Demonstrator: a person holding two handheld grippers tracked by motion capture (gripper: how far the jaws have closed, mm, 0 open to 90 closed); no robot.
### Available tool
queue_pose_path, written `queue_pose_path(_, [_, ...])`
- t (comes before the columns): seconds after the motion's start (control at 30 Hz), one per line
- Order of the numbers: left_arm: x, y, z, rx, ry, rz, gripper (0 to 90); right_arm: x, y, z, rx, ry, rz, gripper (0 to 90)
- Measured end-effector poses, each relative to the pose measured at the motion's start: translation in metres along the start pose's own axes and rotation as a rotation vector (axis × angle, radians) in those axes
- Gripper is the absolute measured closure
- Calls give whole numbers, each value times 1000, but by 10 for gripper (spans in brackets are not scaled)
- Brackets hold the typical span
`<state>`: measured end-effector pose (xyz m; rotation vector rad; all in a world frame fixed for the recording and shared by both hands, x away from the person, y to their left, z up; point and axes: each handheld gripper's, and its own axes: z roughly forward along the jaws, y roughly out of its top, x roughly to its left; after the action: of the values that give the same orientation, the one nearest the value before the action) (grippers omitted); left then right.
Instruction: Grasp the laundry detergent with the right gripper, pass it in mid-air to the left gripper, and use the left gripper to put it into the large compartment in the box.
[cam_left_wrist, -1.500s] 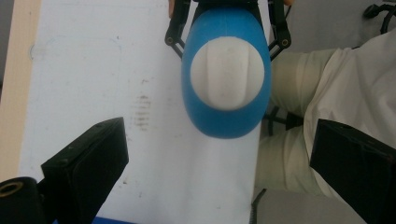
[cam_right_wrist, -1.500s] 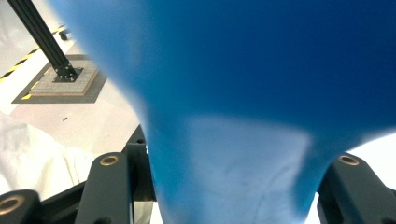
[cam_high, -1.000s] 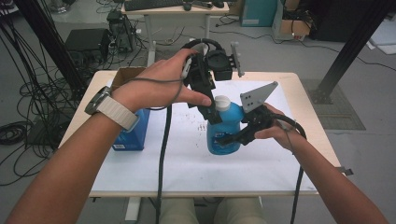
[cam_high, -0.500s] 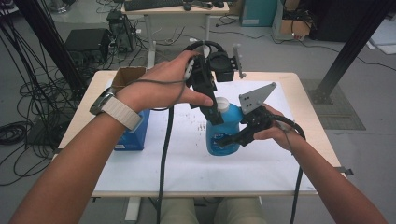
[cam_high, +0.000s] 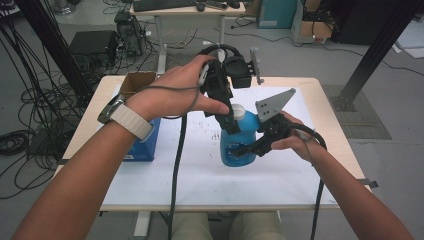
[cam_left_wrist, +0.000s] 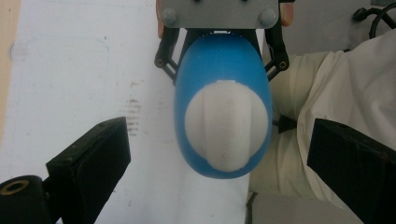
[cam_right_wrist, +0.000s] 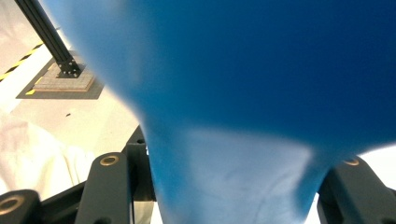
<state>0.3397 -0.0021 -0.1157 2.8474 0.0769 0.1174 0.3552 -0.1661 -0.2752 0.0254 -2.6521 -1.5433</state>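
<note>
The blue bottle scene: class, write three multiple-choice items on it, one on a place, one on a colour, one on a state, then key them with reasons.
1. Where is the blue box?
A. near the table's left edge
B. on the floor
C. atop the bottle

2. What colour is the bottle's cap?
A. red
B. white
C. black

3. How does the left gripper stand?
A. shut on the cap
B. shut on the box
C. open, jaws either side of the cap

Key: 1 A, it sits by the left forearm; 2 B, white atop the blue bottle; 3 C, gaps show beside the cap, while the right gripper clamps the body.
</note>
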Motion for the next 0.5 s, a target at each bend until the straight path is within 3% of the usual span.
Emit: queue_pose_path(0.5, [1, 0, 0, 0, -1, -6, 65, 0, -1, 0, 3, 1, 0, 426])
